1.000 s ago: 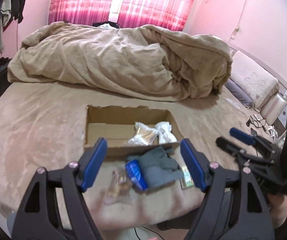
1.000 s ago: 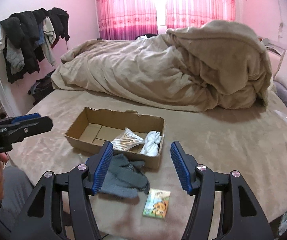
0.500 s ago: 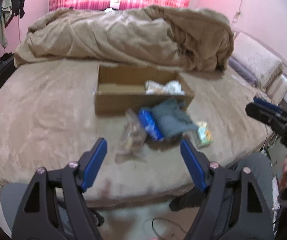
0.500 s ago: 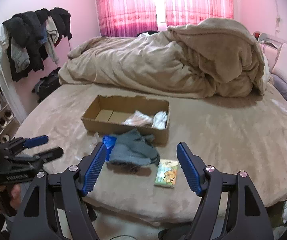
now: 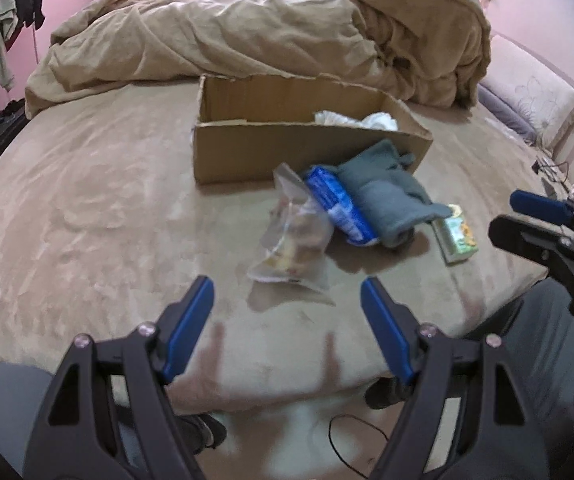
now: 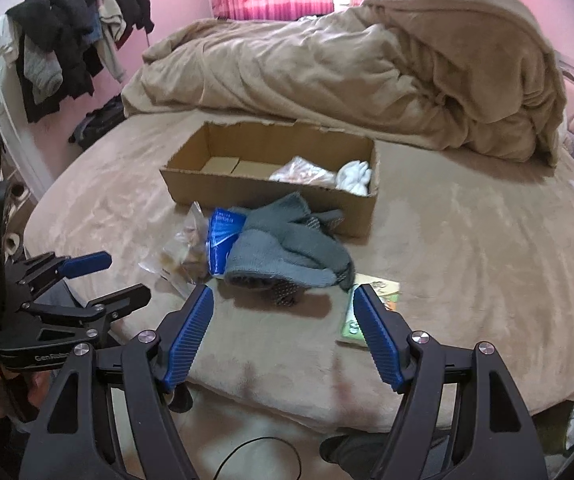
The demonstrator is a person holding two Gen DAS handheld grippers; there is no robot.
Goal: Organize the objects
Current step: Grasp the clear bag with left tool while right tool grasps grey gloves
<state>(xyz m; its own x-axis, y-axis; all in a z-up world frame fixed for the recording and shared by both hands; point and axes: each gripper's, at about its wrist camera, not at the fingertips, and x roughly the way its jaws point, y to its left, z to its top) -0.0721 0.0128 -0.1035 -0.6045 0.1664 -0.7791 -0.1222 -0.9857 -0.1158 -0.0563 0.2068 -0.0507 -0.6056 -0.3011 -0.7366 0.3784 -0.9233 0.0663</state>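
An open cardboard box [image 5: 247, 152] [image 6: 191, 184] sits on the bed and holds a clear bag [image 6: 301, 174] and white cloth [image 6: 355, 178]. In front of it lie a clear snack bag [image 5: 295, 240] [image 6: 183, 252], a blue packet [image 5: 337, 204] [image 6: 223, 240], grey gloves [image 5: 391, 204] [image 6: 291, 248] and a small green packet [image 5: 457, 236] [image 6: 383, 292]. My left gripper [image 5: 287, 300] is open and empty, just short of the snack bag. My right gripper [image 6: 281, 312] is open and empty, just short of the gloves. Each gripper shows in the other's view: the right [image 5: 535, 220], the left [image 6: 99, 276].
A rumpled beige duvet [image 5: 287, 28] [image 6: 367, 68] is piled behind the box. Clothes hang on a rack [image 6: 75, 48] at the left wall. Pillows [image 5: 535, 92] lie at the right. The bed's near edge [image 5: 287, 392] drops to the floor with a cable [image 6: 247, 452].
Both grippers have pulled back from the box and tilted down, so the loose items now lie ahead of the fingers. Both stayed open. The objects have not moved.
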